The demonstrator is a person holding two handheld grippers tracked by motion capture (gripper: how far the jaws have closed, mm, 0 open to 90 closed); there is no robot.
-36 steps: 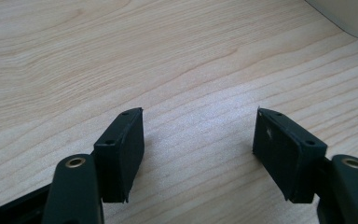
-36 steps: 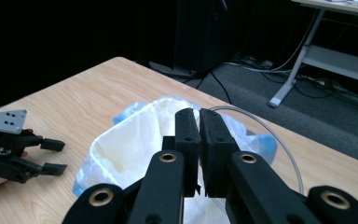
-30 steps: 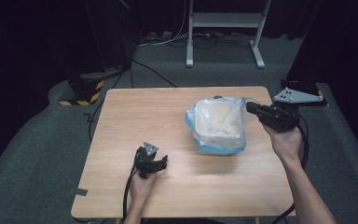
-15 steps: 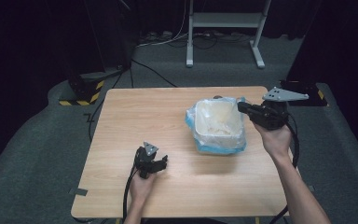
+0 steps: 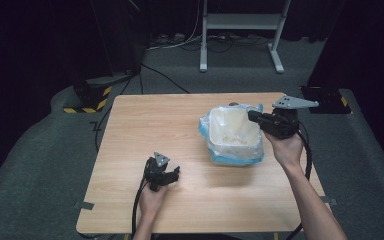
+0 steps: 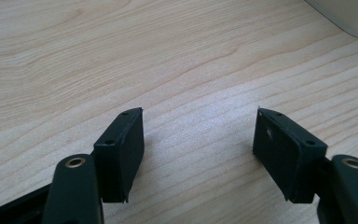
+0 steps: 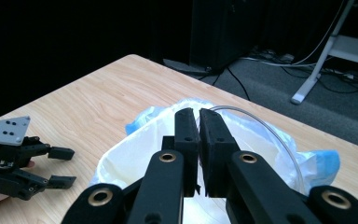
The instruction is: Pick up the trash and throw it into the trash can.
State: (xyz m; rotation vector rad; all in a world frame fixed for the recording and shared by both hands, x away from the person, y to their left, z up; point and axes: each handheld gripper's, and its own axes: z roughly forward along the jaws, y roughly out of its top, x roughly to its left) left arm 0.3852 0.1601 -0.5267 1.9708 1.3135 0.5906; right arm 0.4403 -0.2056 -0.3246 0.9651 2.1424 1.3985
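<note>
right gripper (image 5: 252, 117) sits pinched at bin (image 5: 235, 135) rim, grip on liner unclear; left gripper (image 5: 172, 174) spread, well apart.

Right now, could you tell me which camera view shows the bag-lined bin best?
The high view: the whole bag-lined bin shows there, opening and blue-edged liner included. The right gripper view shows only its near rim behind the right gripper. The left gripper view catches one pale corner.

White bin (image 5: 234, 134) lined with a translucent blue-tinted bag (image 5: 230, 159), upright, open-topped, standing on the wooden table's (image 5: 145, 125) right half.
</note>
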